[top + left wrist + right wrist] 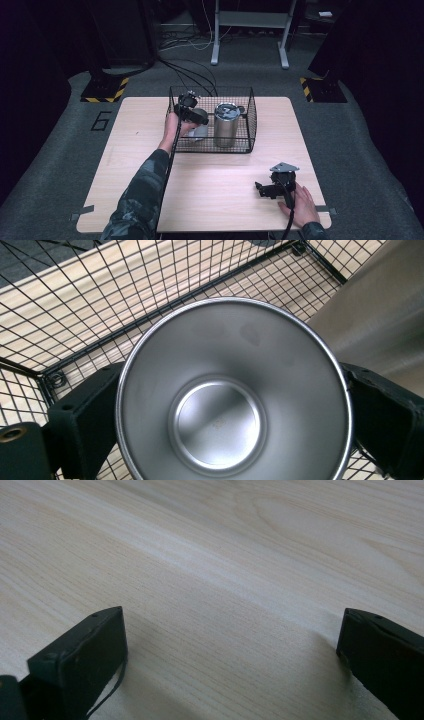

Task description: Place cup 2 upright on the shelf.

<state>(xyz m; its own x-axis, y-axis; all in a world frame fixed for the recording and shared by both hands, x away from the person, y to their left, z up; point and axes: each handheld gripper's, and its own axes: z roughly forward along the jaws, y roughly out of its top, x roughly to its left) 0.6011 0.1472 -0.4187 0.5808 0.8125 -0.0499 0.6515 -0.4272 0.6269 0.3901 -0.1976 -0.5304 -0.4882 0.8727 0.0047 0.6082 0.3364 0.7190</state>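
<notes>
Light wooden table [210, 170] on grey carpet

A black wire basket [212, 145] stands at the table's upper middle of the high view. The right gripper [261, 190] rests on the bare wood at the lower right, with the hand [300, 205] behind it.

I count one table [220, 185], light wood. One wire basket [250, 117] stands on it. In the basket I see two steel vessels: one open cup [199, 131] and one lidded tumbler [226, 125]. One lid [226, 109] on the tumbler. Grippers: two, the left gripper [192, 114] and the right gripper [267, 189], each with two black jaws. Hands: two, the left hand [176, 125] and the right hand [302, 205]. On the floor I count two yellow-black striped bases [105, 90] and one painted numeral [102, 120].
</notes>
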